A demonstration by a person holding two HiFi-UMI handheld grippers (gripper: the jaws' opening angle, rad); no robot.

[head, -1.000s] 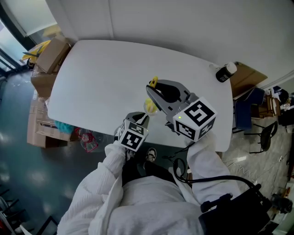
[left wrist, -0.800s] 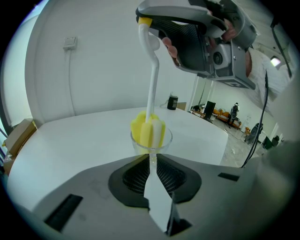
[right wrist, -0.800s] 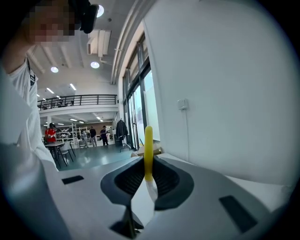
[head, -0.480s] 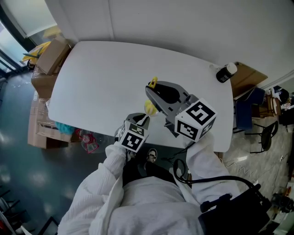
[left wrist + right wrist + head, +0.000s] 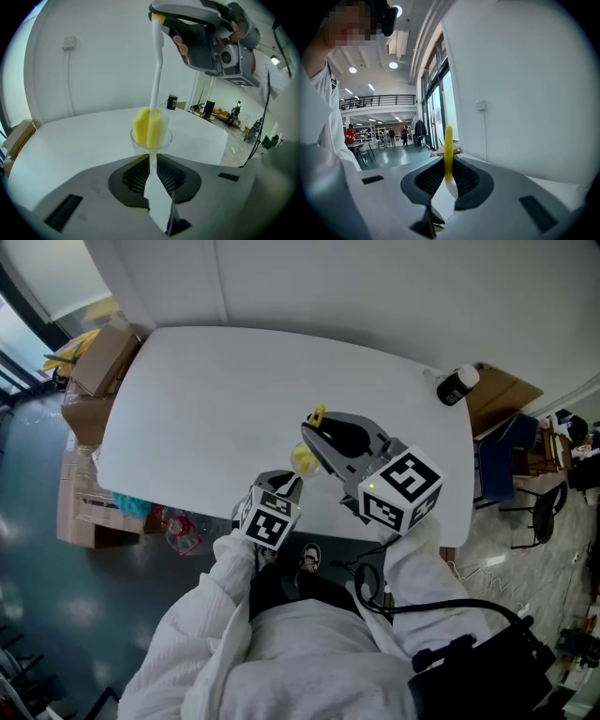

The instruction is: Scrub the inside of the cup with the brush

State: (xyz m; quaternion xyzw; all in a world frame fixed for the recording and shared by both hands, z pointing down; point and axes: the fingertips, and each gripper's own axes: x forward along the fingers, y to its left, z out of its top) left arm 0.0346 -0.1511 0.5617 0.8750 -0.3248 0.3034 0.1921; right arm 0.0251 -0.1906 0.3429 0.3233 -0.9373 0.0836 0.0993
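Note:
A small clear cup (image 5: 151,142) sits between the jaws of my left gripper (image 5: 151,161), which is shut on it. In the head view this gripper (image 5: 289,484) is near the white table's (image 5: 206,409) front edge. The brush's yellow sponge head (image 5: 147,126) stands inside the cup, seen from above as a yellow blob (image 5: 303,461). Its white handle (image 5: 156,70) rises straight up to my right gripper (image 5: 321,430). In the right gripper view that gripper (image 5: 447,180) is shut on the handle's yellow end (image 5: 448,150).
A black bottle with a white cap (image 5: 458,385) stands at the table's far right corner. Cardboard boxes (image 5: 98,357) are stacked on the floor past the left edge. Chairs (image 5: 525,493) stand on the floor to the right.

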